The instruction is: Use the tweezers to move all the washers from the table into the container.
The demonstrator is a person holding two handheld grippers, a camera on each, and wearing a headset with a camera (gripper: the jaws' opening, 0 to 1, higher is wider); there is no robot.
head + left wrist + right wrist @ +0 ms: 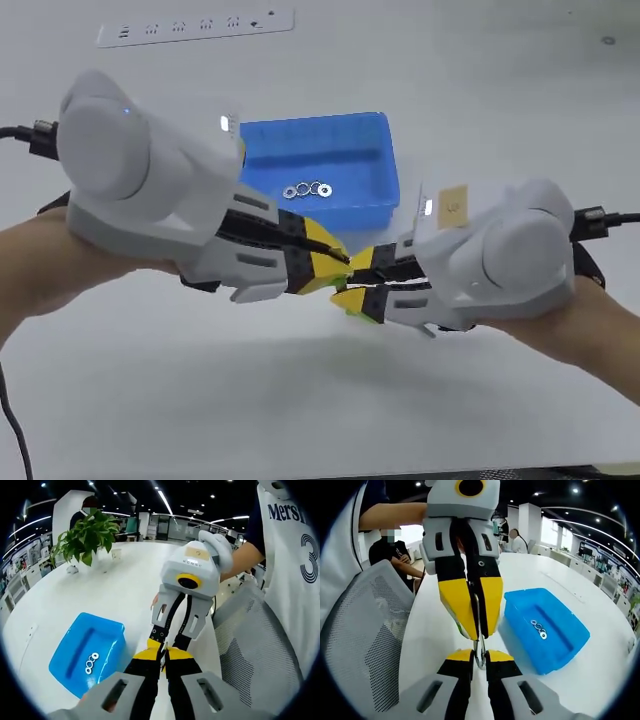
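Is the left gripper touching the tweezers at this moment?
Touching. The right gripper view shows the left gripper with its yellow jaws closed on the thin metal tweezers, and no gap between jaw and metal.

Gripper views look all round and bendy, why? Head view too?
Left gripper view: fisheye lens bows the table; ceiling lights streak. Right gripper view: same bowing; the tweezers glint, sharp. Head view: not bendy, even light, soft shadow under left gripper and right gripper.

Open-plan office, white tabletop (pixel 115 580) under left claw (pixel 165 655), potted plant (pixel 87 535) far ahead-left of it, mesh chair (pixel 370 630) left of right claw (pixel 480 656), ceiling strip lights (pixel 162 500), person (pixel 395 557) seated in bkgd
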